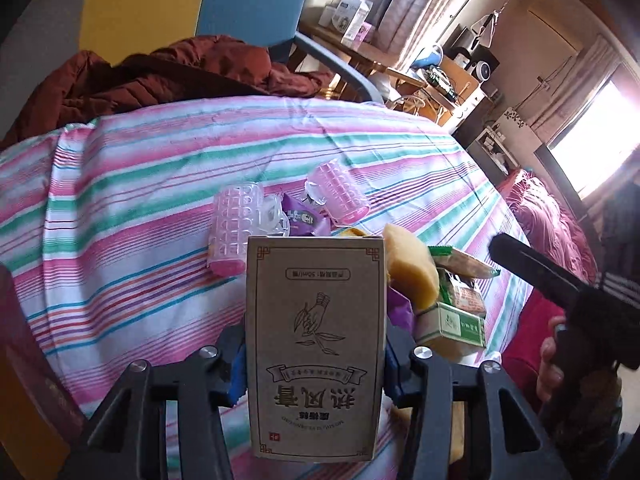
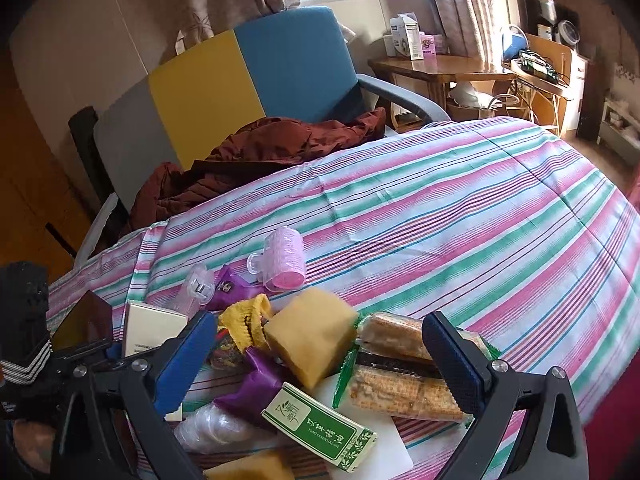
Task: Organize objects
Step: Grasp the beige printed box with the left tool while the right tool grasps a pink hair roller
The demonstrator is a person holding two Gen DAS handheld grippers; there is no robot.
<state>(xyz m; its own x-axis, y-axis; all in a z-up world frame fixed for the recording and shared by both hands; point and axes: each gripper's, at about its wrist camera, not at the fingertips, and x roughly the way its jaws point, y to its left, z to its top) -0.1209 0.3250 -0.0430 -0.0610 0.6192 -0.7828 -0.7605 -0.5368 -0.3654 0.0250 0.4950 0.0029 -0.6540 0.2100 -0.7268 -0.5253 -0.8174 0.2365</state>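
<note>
A striped sheet (image 2: 440,216) in pink, green and white is spread over a bed and fills most of both views. Behind it a sofa (image 2: 240,68) with grey, yellow and blue panels is seen, and a brown jacket (image 2: 256,152) is heaped on its seat, touching the sheet's edge. A wooden table (image 2: 436,66) with cartons on it is set further back under the curtains.

A tan box (image 1: 314,344) printed with a hand and leaves is clamped upright between the blue pads of the left gripper (image 1: 314,364), above the sheet and in front of the pile. In the right wrist view the same box (image 2: 152,328) is seen at the pile's left edge.

The right gripper (image 2: 320,356) is held wide open over the pile, its jaws well apart and closed on nothing.

Within the pile a yellow sponge (image 2: 310,336) is propped against purple wrappers (image 2: 248,392), and cracker packs (image 2: 400,376) lie just beside it. A green box (image 2: 320,432) is laid flat in front of the sponge. A pink roller (image 2: 282,266) lies beyond the pile, and another roller (image 1: 234,236) is seen left of it, with a clear clip (image 2: 198,284) between.
</note>
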